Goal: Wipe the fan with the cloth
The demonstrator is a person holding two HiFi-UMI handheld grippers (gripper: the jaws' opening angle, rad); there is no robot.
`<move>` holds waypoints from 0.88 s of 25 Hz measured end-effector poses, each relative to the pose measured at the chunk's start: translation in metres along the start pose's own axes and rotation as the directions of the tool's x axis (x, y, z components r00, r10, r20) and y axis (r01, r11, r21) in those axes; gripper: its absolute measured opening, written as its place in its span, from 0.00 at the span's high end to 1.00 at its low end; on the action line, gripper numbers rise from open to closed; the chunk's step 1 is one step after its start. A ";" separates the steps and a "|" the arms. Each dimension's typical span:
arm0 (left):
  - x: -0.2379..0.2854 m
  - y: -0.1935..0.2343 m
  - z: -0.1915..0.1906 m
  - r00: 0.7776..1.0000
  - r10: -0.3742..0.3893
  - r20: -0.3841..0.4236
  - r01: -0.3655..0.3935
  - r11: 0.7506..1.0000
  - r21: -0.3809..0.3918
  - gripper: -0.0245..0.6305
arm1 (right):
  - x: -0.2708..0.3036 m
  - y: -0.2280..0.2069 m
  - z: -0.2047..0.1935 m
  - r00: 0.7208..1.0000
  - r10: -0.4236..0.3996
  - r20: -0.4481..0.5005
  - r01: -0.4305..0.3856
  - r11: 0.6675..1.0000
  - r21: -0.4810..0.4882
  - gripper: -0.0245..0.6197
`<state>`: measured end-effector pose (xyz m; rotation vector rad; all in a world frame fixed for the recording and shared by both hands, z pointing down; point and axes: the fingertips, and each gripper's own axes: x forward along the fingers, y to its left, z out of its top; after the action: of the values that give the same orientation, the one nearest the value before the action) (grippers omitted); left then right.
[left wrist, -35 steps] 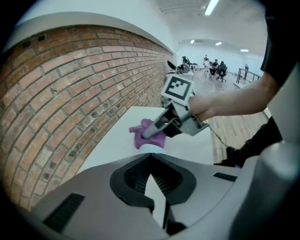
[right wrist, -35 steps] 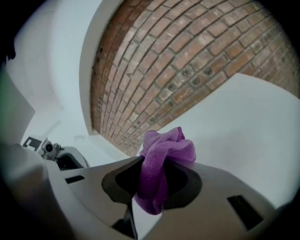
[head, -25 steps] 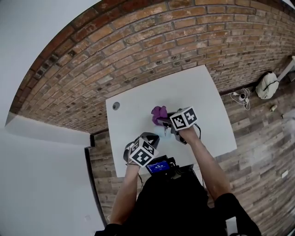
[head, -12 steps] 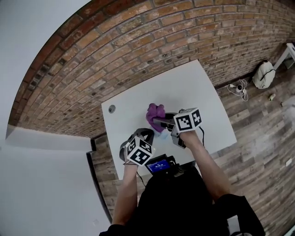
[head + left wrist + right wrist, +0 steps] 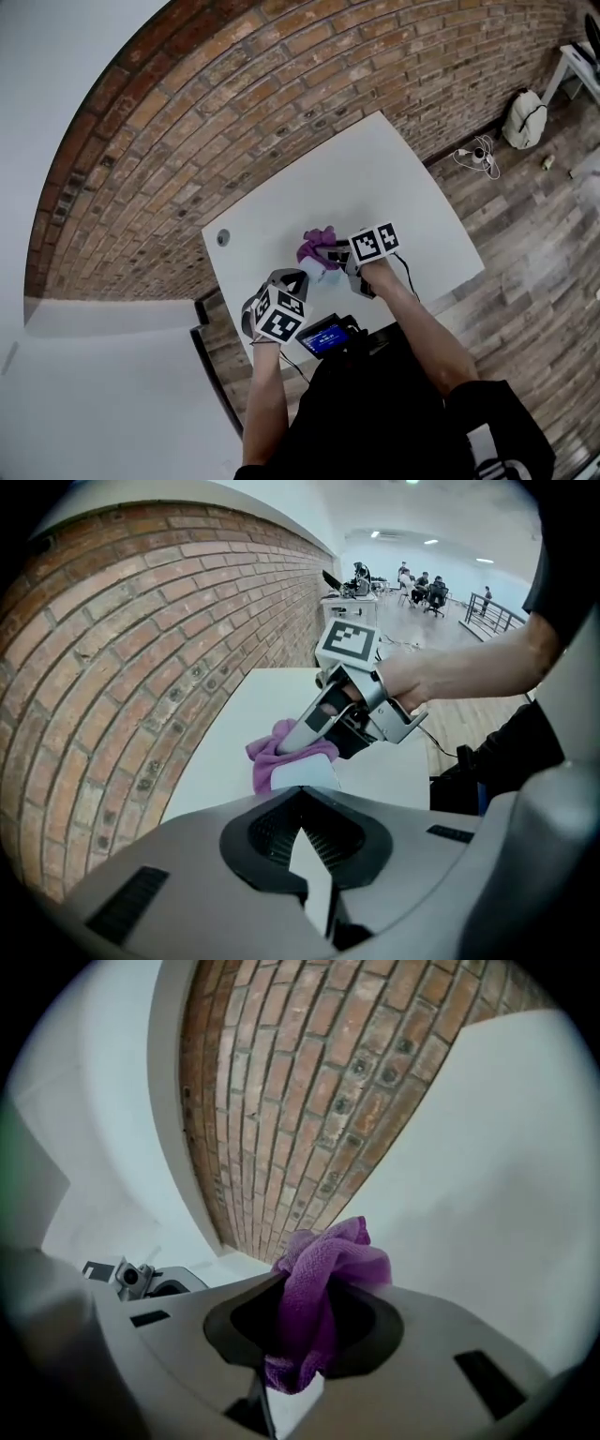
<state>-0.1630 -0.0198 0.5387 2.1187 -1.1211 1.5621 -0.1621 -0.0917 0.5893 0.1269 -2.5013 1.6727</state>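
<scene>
A purple cloth (image 5: pixel 316 246) is bunched over a small pale fan (image 5: pixel 325 270) near the front of the white table (image 5: pixel 281 211). My right gripper (image 5: pixel 334 251) is shut on the cloth (image 5: pixel 328 1262), which hangs out of its jaws (image 5: pixel 298 1340). In the left gripper view the right gripper (image 5: pixel 309 733) presses the cloth (image 5: pixel 267 761) down onto the fan's pale top (image 5: pixel 305 774). My left gripper (image 5: pixel 292 286) is shut, its tips (image 5: pixel 314 855) right at the fan. Whether it pinches the fan is hidden.
A round hole (image 5: pixel 222 238) sits near the table's far left corner. The brick wall (image 5: pixel 234 103) runs behind the table. A device with a blue screen (image 5: pixel 325 339) hangs at the person's chest. A white bag (image 5: pixel 518 120) and cables (image 5: pixel 478 155) lie on the wooden floor at the right.
My right gripper has rolled and come down a little with the cloth, closer to the fan. The left gripper has stayed in place.
</scene>
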 end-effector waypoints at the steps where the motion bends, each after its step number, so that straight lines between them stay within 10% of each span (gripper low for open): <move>1: 0.000 0.000 0.000 1.000 0.000 0.000 0.000 1.000 0.000 0.96 | 0.000 -0.007 -0.004 1.000 -0.010 -0.012 0.010 1.000 0.014 0.82; 10: 0.000 0.003 0.001 1.000 0.003 -0.001 -0.003 1.000 0.003 0.96 | 0.014 0.001 0.003 0.997 0.077 -0.002 -0.077 0.995 0.064 0.82; 14: 0.001 -0.001 0.000 1.000 -0.001 -0.010 0.001 1.000 -0.005 0.96 | 0.016 -0.021 -0.016 1.000 0.026 0.009 -0.026 0.995 0.093 0.82; 19: 0.000 0.001 0.000 1.000 0.003 -0.010 -0.003 1.000 -0.004 0.96 | 0.001 -0.050 -0.024 0.975 -0.211 -0.073 0.203 0.974 -0.102 0.82; 22: 0.001 0.001 0.000 1.000 0.006 -0.004 -0.006 1.000 -0.010 0.96 | -0.004 -0.036 0.004 0.990 -0.134 0.045 0.135 0.990 -0.036 0.82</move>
<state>-0.1638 -0.0208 0.5395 2.1062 -1.1328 1.5597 -0.1533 -0.1095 0.6200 0.3229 -2.4920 1.5847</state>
